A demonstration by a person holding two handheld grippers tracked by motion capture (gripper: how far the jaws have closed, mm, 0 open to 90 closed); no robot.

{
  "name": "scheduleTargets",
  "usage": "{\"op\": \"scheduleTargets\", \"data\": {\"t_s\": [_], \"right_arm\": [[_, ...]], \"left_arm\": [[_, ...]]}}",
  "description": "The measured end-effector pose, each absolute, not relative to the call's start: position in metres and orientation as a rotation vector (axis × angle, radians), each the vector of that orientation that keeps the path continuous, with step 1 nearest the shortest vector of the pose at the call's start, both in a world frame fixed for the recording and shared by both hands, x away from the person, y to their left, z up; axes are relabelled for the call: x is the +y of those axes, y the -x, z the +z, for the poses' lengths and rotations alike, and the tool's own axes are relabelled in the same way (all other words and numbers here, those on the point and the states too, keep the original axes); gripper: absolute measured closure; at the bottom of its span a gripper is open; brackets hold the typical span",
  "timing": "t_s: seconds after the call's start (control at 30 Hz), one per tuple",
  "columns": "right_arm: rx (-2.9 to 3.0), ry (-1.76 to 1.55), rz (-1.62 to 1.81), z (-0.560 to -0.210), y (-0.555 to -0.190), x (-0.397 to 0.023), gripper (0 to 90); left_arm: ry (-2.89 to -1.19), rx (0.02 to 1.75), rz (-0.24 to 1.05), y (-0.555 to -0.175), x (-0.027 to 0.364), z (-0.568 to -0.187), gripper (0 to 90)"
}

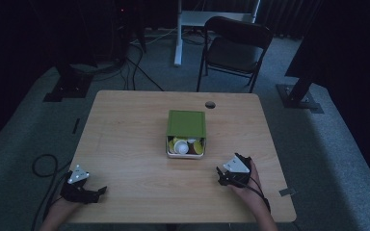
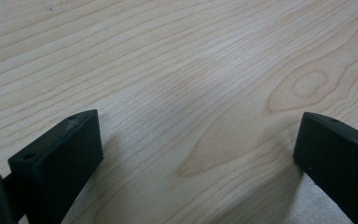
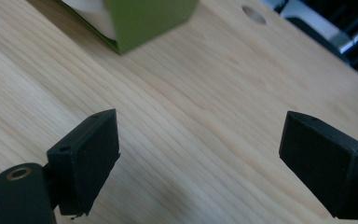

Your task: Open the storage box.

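The high view looks forward and down from above the person's side, taking in the whole desk [image 1: 125,139] and the floor beyond. The left gripper view rides low, close over bare wood grain. The right gripper view looks across the desk toward the green box [image 3: 144,21], which the high view shares, along with the desk's round hole [image 3: 254,15].

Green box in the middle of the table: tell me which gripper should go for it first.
Probably the right gripper. It sits nearer the green box, its open jaws angled towards it, and its own view catches the box's corner. The left gripper is farther off, facing bare table.
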State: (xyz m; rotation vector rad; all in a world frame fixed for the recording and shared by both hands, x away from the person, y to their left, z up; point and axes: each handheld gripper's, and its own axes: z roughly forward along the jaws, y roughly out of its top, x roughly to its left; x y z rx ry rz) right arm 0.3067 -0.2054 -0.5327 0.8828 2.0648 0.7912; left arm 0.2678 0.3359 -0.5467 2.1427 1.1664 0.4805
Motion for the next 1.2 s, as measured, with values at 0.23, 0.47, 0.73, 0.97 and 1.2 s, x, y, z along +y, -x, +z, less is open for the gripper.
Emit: {"op": "scheduleTargets", "data": {"t_s": [0.23, 0.47, 0.73, 0.97, 1.2], "right_arm": [[2.042, -0.741, 0.749, -0.532, -0.300, -0.190, 12.8], [2.010, -0.617, 0.724, -0.532, -0.296, -0.176, 13.6], [1.979, -0.466, 0.681, -0.532, -0.292, -0.155, 15.0], [1.938, -0.343, 0.641, -0.532, -0.289, -0.138, 16.5], [1.916, -0.246, 0.612, -0.533, -0.287, -0.121, 19.1]], "left_arm": [[-2.143, 1.166, 0.480, -0.268, 0.336, -0.547, 1.2], [-2.143, 1.166, 0.480, -0.268, 0.336, -0.547, 1.2], [-2.143, 1.166, 0.481, -0.268, 0.336, -0.547, 1.2], [-2.143, 1.165, 0.480, -0.268, 0.336, -0.547, 1.2], [-2.143, 1.165, 0.480, -0.268, 0.336, -0.547, 1.2]]}}
